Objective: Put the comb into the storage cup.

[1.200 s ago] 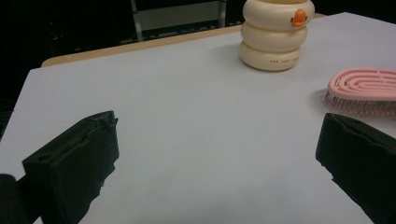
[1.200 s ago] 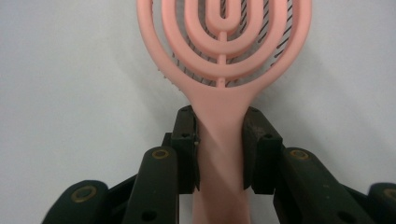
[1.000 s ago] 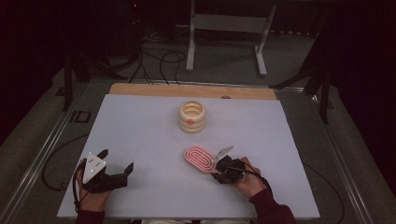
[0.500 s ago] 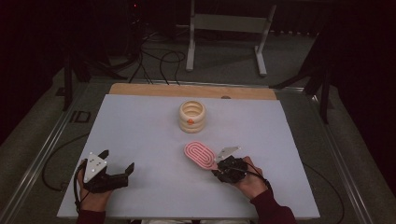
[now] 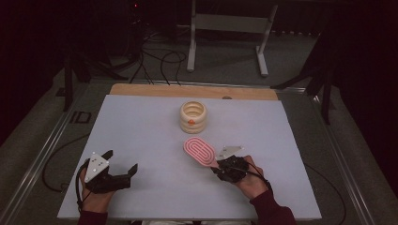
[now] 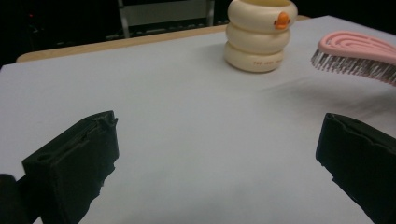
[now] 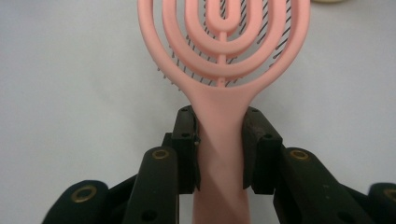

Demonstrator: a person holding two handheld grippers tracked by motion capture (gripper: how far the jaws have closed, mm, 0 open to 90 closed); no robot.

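Near the front edge of the tabletop [image 5: 141, 122], right of its middle, the right gripper [image 7: 219, 140] clamps the handle of a pink hairbrush [image 5: 201, 151]. Its jaws press both sides of that handle, whose lower end is cut off in the right gripper view. The brush head points toward the far edge, bristles down, raised off the tabletop. Toward the front left corner, the left gripper [image 5: 123, 165] stands wide, nothing between its jaws. A cream ringed cup [image 5: 193, 116] sits near the far edge.
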